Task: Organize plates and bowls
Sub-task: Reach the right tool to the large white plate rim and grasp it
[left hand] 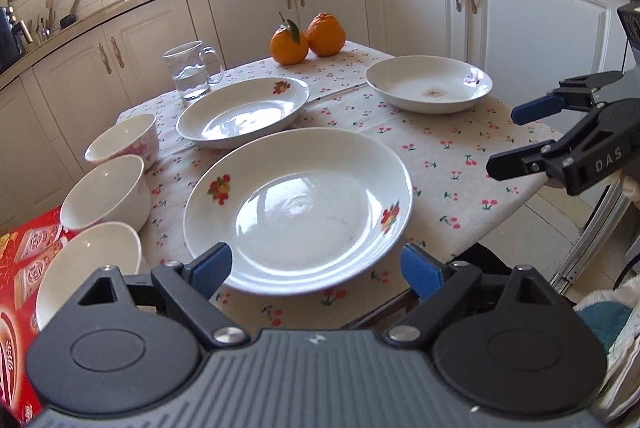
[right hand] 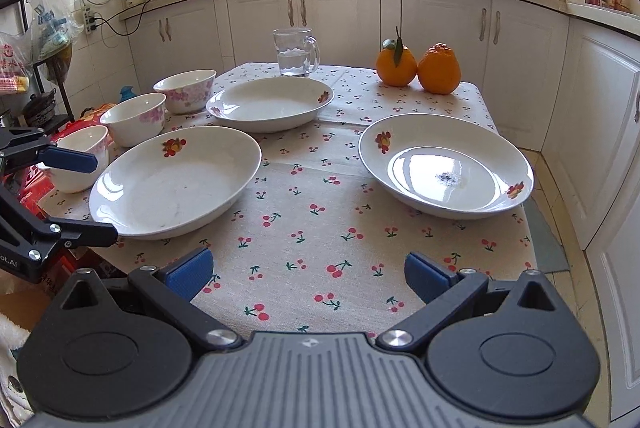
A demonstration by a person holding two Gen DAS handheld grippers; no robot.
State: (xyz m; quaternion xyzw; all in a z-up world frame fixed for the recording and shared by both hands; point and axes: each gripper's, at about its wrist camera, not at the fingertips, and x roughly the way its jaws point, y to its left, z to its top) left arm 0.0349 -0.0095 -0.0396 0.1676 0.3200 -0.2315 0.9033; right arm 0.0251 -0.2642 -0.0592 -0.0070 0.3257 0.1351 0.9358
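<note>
Three white plates with fruit prints lie on the cherry-print tablecloth: a near-left plate point(left hand: 298, 207) point(right hand: 176, 183), a far plate point(left hand: 244, 111) point(right hand: 272, 103) and a right plate point(left hand: 428, 83) point(right hand: 446, 167) with a dark speck in its middle. Three white bowls point(left hand: 108, 191) point(right hand: 134, 115) with pink flowers stand in a row along the left edge. My left gripper point(left hand: 316, 270) point(right hand: 106, 197) is open at the near-left plate's rim, a finger on each side. My right gripper point(right hand: 306, 274) point(left hand: 506, 139) is open over bare cloth at the table's front, holding nothing.
A glass mug point(left hand: 190, 71) point(right hand: 294, 51) of water and two oranges point(left hand: 306, 39) point(right hand: 416, 67) stand at the far end. A red box point(left hand: 24, 268) sits beside the left edge under the bowls. White cabinets point(right hand: 440, 23) run close behind and to the right.
</note>
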